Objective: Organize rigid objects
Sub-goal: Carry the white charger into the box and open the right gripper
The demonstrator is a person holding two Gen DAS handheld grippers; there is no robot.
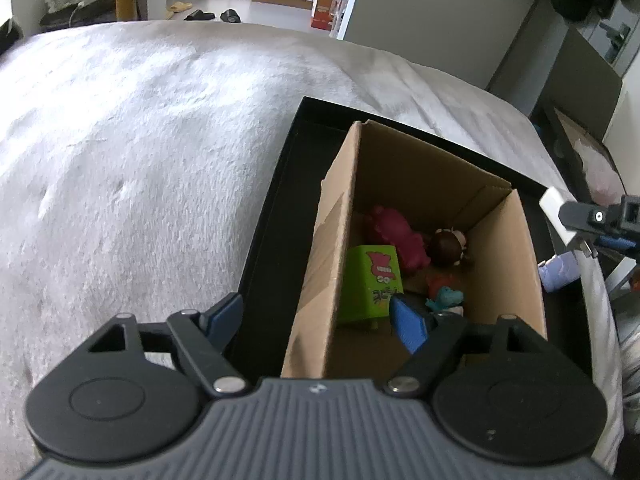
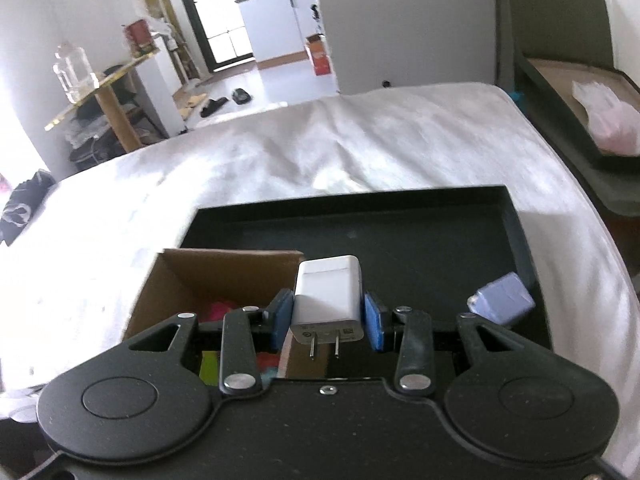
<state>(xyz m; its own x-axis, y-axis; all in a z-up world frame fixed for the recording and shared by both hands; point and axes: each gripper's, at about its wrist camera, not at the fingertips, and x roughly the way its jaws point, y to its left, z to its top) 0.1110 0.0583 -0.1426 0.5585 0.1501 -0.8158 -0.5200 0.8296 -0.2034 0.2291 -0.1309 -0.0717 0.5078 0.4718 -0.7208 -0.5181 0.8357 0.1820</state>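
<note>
A cardboard box (image 1: 508,240) stands in a black tray (image 1: 272,216) on the bed. It holds a green carton (image 1: 370,280), a magenta toy (image 1: 394,232), a brown-haired doll head (image 1: 446,246) and a teal figure (image 1: 444,298). My left gripper (image 1: 316,320) is open and straddles the box's left wall, one finger outside over the tray, the other inside; the pads do not touch the wall. My right gripper (image 2: 328,312) is shut on a white plug charger (image 2: 328,292), prongs toward the camera, above the box's right edge. A lavender block (image 2: 502,300) lies in the tray.
The tray (image 2: 420,240) rests on a white fluffy blanket (image 1: 140,160) that covers the bed. A low dark bench with a pink bag (image 2: 612,128) stands right of the bed. Slippers (image 2: 224,102) lie on the floor beyond.
</note>
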